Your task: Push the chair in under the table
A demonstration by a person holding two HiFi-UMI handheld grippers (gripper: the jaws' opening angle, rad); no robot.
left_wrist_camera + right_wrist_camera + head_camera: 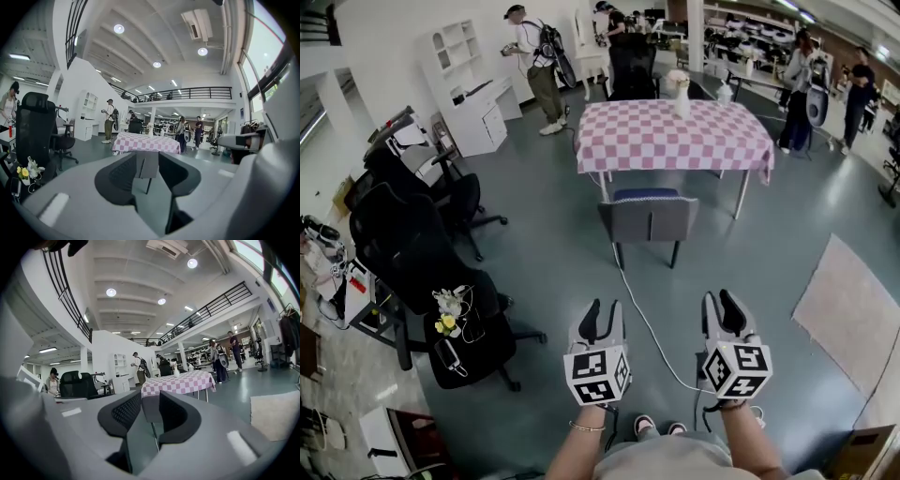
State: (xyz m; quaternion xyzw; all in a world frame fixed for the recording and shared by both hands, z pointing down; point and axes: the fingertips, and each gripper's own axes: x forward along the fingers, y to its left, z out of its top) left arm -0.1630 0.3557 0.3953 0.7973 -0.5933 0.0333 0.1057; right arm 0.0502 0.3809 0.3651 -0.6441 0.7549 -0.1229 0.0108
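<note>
I hold the left gripper (602, 315) and right gripper (724, 306) open and empty. The chair (649, 219) sits well ahead of them at the table's (628, 141) near edge. Open floor (553, 272) lies between, with a rug (848, 309) to the right.

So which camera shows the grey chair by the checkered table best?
The head view: the grey chair shows from above with back, seat and legs, standing at the checkered table. The left gripper view and right gripper view show only a strip of its back between the jaws.

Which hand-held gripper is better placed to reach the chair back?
Left, marginally: the left hand-held gripper lines up with the grey chair's left edge; the right hand-held gripper sits outside its right edge. Both are open and empty.
</note>
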